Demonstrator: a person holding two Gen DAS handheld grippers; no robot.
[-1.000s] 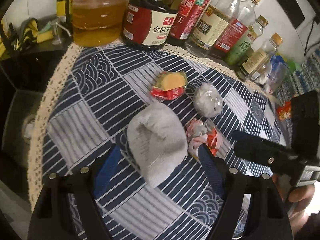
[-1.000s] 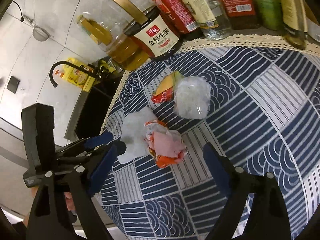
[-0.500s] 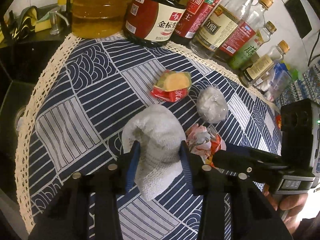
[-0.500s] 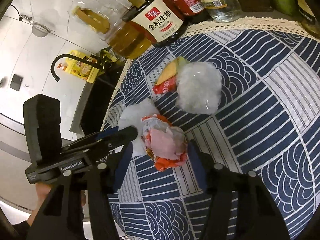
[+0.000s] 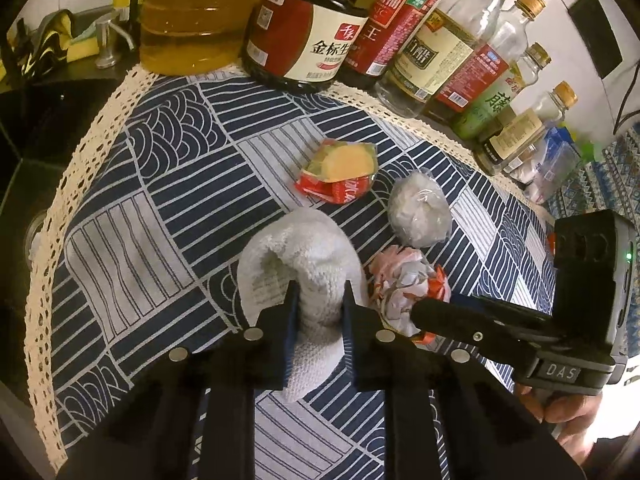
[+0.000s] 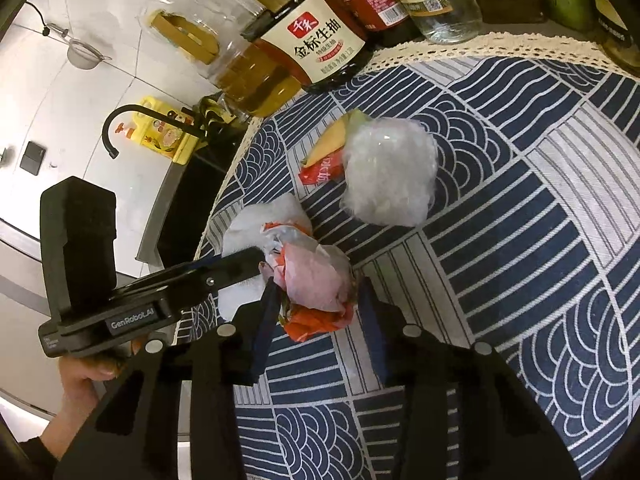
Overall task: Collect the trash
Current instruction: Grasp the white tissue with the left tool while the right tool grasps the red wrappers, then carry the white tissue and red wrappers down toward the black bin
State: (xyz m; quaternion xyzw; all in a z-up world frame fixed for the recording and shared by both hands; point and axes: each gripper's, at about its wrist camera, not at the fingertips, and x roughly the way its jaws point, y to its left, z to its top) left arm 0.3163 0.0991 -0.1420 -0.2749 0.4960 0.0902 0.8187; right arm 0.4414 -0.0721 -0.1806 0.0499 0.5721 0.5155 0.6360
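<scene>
Left tool (image 5: 318,300) pinched narrow on white tissue wad (image 5: 298,264). Right tool (image 6: 318,300) clamped on crumpled red-white wrapper (image 6: 312,280). Faucet (image 6: 120,124) seen from right wrist only.

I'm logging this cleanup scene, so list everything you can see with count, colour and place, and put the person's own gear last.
crumpled paper towel: one, white, near edge of cloth, between the left fingers
crumpled wrapper: one, red, pink and white, right of the towel, between the right fingers
clear plastic ball: one, whitish, mid-cloth
snack packet: one, red and yellow, beyond the towel
tablecloth: one, navy and white, lace-edged
oil jug: one, amber, back left
soy sauce jug: one, dark, cream and red label, back
condiment bottles: about six, mixed, back right row
tap: one, black, by sink
left hand-held gripper: one, black, shut on towel
right hand-held gripper: one, black, closing on wrapper
</scene>
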